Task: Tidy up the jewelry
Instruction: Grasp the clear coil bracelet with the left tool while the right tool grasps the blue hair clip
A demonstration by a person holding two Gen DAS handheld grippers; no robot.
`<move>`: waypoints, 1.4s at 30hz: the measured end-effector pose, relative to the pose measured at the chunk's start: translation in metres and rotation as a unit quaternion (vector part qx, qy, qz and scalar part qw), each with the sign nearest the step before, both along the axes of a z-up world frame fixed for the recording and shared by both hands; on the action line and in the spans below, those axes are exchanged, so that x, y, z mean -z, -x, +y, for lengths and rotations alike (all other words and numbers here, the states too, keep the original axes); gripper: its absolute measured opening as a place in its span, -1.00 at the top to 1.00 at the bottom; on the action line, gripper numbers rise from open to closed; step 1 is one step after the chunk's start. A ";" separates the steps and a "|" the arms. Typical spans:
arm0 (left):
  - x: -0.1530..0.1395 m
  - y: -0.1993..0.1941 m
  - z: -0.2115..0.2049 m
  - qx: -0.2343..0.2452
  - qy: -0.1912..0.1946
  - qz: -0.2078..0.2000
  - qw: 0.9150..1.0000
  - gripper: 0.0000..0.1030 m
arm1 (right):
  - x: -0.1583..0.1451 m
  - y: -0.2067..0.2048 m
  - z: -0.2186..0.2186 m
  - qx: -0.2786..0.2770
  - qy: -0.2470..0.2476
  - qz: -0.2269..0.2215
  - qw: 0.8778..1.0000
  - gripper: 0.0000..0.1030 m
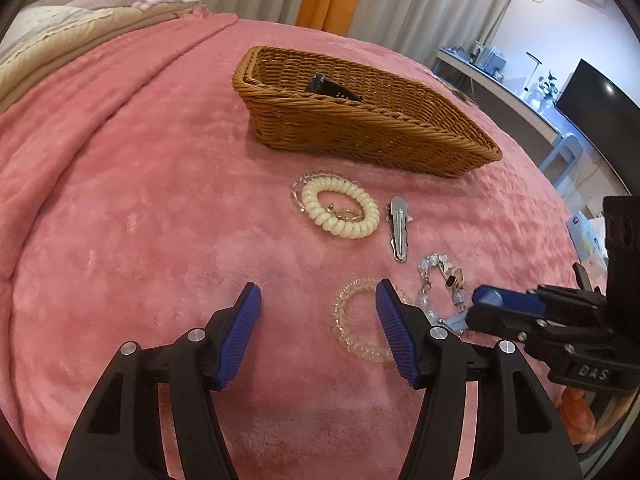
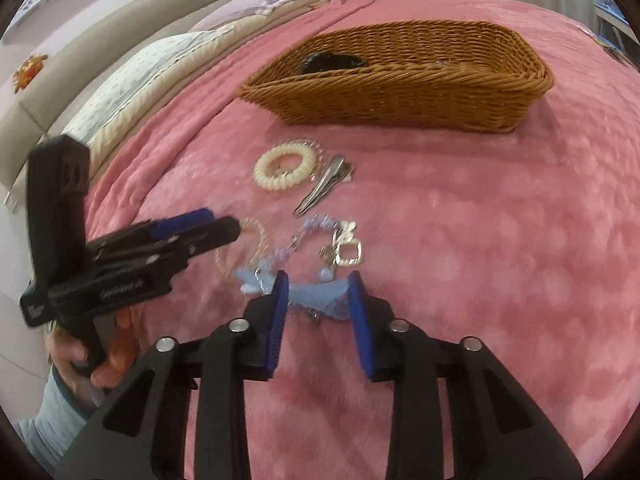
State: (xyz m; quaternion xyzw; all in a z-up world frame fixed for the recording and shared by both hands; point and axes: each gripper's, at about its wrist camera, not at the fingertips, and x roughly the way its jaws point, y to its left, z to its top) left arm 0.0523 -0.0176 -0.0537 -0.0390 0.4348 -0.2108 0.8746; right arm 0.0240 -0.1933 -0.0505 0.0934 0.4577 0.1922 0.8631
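The right gripper [image 2: 318,292] is held wide around the pale blue bow [image 2: 316,292] of a beaded charm on the bed [image 2: 480,240]; it should be closed squarely on the fabric, not the beads. The left gripper [image 1: 318,320] is spread wide beside a clear spiral hair tie [image 1: 352,324]. The wicker basket [image 1: 360,128] lies beyond, with a cream spiral hair tie [image 1: 340,212] and metal hair clip [image 1: 398,228] between.

Both wrist cameras look forward and down, close over the pink plush blanket [image 1: 140,200] on the bed. The left view faces from the near left, the right from the near right. Both share the far brown woven wicker basket [image 1: 360,132] [image 2: 400,96] and scattered jewelry.
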 end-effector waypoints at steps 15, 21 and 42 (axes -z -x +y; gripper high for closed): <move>0.005 0.006 -0.006 0.010 -0.014 0.001 1.000 0.04 | -0.020 0.045 -0.032 0.076 0.027 -0.046 0.996 0.67; 0.006 0.005 -0.007 0.011 -0.016 0.000 1.000 0.04 | -0.016 0.068 -0.068 0.136 0.012 -0.042 0.990 0.73; 0.008 0.006 -0.008 0.016 -0.018 -0.005 1.000 0.04 | -0.003 0.061 -0.021 0.007 0.136 -0.035 0.990 -0.04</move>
